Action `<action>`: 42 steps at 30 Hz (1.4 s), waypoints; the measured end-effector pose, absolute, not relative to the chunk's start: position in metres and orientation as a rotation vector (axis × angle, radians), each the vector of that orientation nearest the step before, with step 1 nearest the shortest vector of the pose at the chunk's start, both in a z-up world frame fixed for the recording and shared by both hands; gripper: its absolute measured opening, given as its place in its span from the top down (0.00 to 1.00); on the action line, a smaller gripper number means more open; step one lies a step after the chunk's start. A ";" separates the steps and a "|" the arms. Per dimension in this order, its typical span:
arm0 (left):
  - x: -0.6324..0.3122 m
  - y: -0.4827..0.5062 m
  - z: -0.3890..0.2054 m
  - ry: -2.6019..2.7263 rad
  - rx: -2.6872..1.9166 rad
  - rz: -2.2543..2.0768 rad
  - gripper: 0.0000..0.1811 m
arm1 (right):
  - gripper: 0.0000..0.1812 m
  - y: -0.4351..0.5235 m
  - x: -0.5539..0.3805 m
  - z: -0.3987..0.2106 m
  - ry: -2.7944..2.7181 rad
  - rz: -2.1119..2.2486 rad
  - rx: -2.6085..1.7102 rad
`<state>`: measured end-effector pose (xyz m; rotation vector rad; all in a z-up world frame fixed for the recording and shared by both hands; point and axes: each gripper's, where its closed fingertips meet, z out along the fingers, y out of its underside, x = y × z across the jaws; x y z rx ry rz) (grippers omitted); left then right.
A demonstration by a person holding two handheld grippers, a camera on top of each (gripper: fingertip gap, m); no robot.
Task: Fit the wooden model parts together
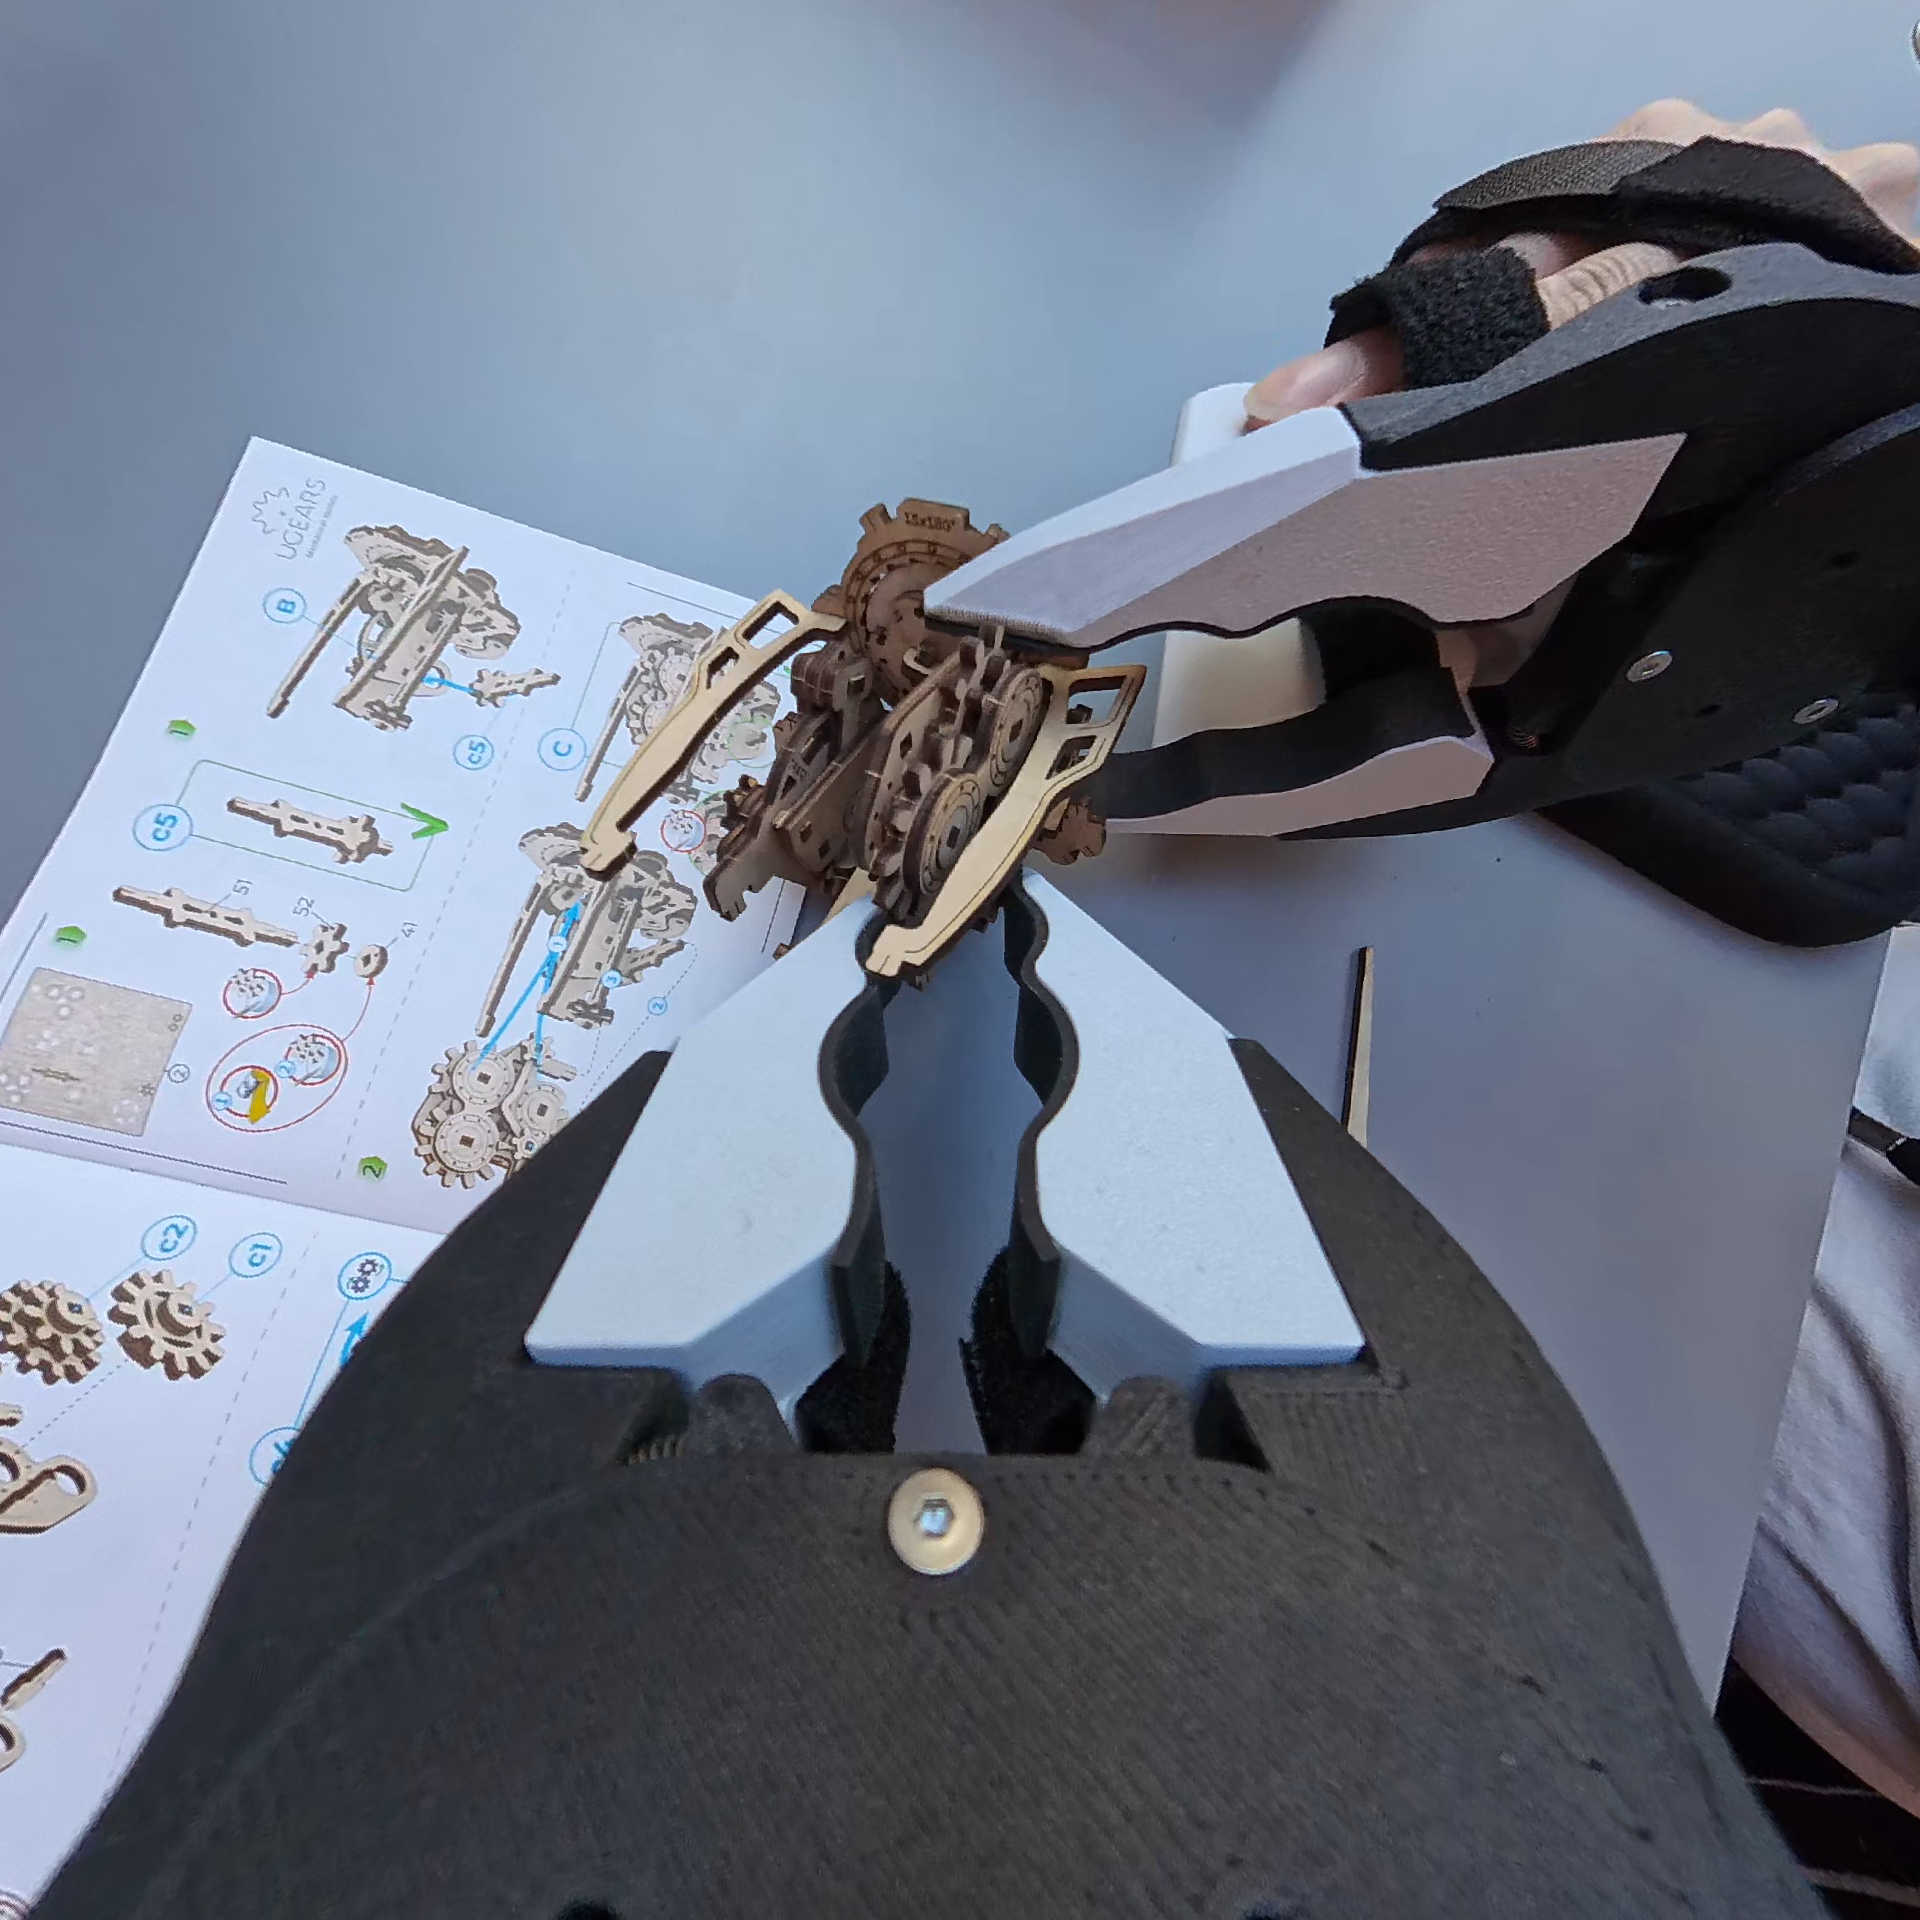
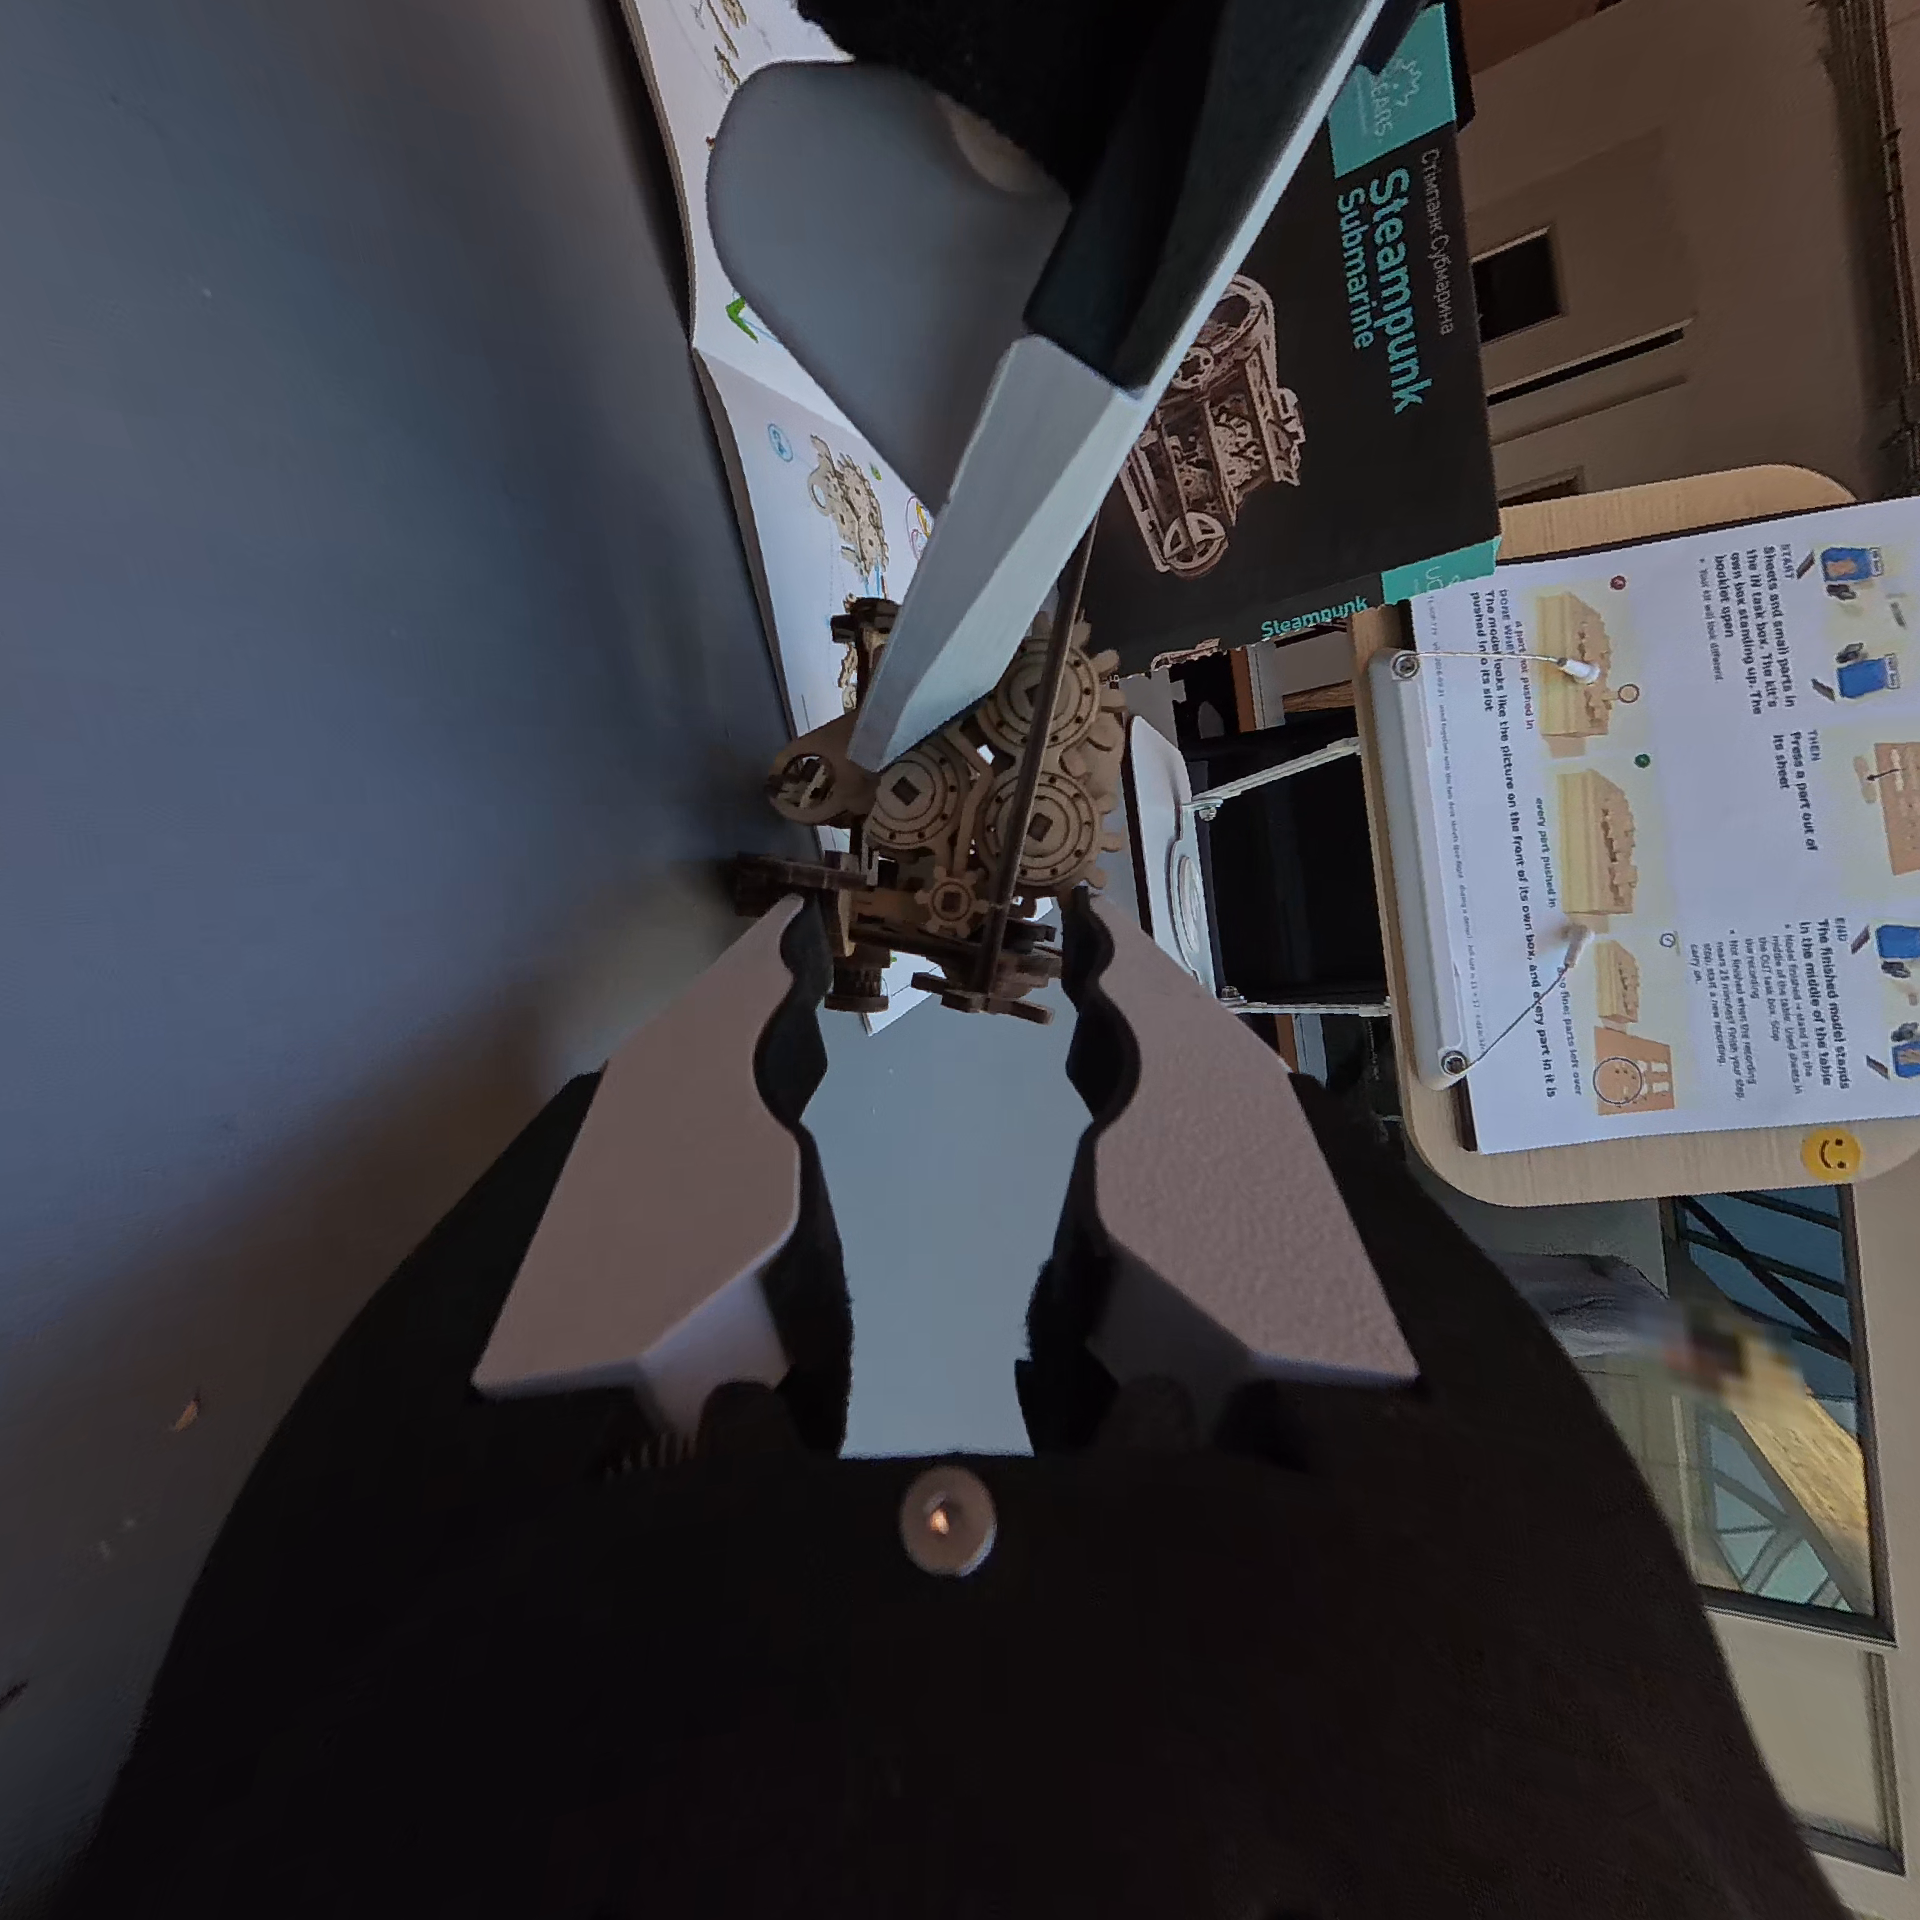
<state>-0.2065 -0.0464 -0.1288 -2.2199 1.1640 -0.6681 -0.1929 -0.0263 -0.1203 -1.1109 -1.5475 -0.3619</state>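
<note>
Lying open on the grey table (image 1: 623, 260) just left of the wooden model (image 1: 883, 748): an instruction booklet (image 1: 312, 831), partly hidden behind the model's curved arms. Held above the booklet's right edge, between both tools. Pinched at its lower curved strip by the left gripper (image 1: 940, 935), fingers nearly together. Clamped from the right by the right gripper (image 1: 1013, 717), fingers spread wide around the gear cluster. Beyond the model, in the right wrist view: a dark kit box (image 2: 1351, 364) standing upright, contents unseen, and a wooden board (image 2: 1621, 852) with a printed sheet beside it.
</note>
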 end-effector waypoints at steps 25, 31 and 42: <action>-0.207 -0.047 -0.129 1.126 -2.213 -0.705 0.90 | 0.75 -0.027 -0.194 -0.120 -1.548 -0.375 -1.074; -0.207 -0.046 -0.129 1.133 -2.195 -0.682 0.90 | 0.74 -0.027 -0.193 -0.119 -1.539 -0.372 -1.079; -0.206 -0.042 -0.129 1.168 -2.123 -0.563 0.89 | 0.75 -0.025 -0.191 -0.119 -1.524 -0.310 -1.119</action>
